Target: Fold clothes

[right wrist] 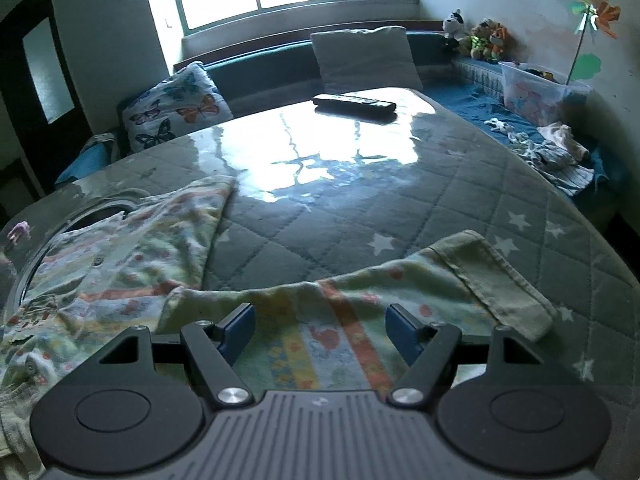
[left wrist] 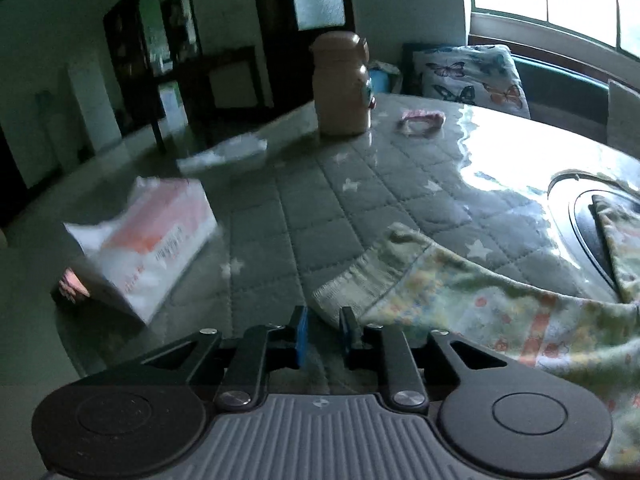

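Right wrist view is showing the garment (right wrist: pixel 304 320), a small printed top with a plain green cuff, lying spread on the quilted table cover (right wrist: pixel 320 224), one sleeve (right wrist: pixel 500 280) reaching right and the body bunching to the left. No neat fold is showing yet, so most of the task is looking undone. The right gripper (right wrist: pixel 320 332) is hovering over the cloth with its jaws standing wide apart, gripping nothing. In the left wrist view the left gripper (left wrist: pixel 324 336) is sitting at the ribbed cuff (left wrist: pixel 360 276), jaws slightly parted with a gap between, not pinching the fabric. Farther off, a tissue pack (left wrist: pixel 152 240) and a jar (left wrist: pixel 342 84) are resting on the table.
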`<state>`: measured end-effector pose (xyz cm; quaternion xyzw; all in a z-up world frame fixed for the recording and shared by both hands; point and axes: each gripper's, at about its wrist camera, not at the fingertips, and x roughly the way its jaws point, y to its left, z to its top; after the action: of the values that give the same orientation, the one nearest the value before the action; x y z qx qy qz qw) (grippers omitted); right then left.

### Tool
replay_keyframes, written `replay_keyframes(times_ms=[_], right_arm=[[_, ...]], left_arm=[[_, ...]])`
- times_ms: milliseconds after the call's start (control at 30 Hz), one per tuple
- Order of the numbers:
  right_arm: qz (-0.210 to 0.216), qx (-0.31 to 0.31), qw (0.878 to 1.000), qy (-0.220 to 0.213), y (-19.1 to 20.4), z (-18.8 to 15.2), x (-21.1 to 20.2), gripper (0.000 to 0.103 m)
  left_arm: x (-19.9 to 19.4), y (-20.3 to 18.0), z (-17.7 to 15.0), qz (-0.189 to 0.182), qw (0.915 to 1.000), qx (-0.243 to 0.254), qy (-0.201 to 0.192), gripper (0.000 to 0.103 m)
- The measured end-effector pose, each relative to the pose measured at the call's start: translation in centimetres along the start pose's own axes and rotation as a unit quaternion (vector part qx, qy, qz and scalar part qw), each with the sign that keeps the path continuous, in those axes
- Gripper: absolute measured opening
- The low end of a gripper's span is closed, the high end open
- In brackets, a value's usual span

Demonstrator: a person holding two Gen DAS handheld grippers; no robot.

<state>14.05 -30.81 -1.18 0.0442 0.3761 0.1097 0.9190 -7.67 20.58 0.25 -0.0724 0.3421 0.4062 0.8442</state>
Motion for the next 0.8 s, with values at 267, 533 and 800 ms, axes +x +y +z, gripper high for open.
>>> replay_keyframes(times_ms=[267, 533, 800], right_arm=[[0.040, -0.028, 0.999, 0.002, 2.7, 0.4, 0.5, 0.074], [0.078, -0.070, 0.994, 0.021, 5.8, 0.3, 2.0, 0.073], [0.090, -0.091, 0.991, 0.027, 6.9, 2.2, 3.8, 0.070]], left_arm=[[-0.9, -3.4, 0.7, -0.060, 0.9967, 0.050, -0.024, 0.022], [0.5, -7.4, 0.4, -0.100, 0.9896, 0.103, -0.002, 0.028], [0.5, -11.4, 2.0, -0.154, 0.9784, 0.137, -0.019, 0.031]])
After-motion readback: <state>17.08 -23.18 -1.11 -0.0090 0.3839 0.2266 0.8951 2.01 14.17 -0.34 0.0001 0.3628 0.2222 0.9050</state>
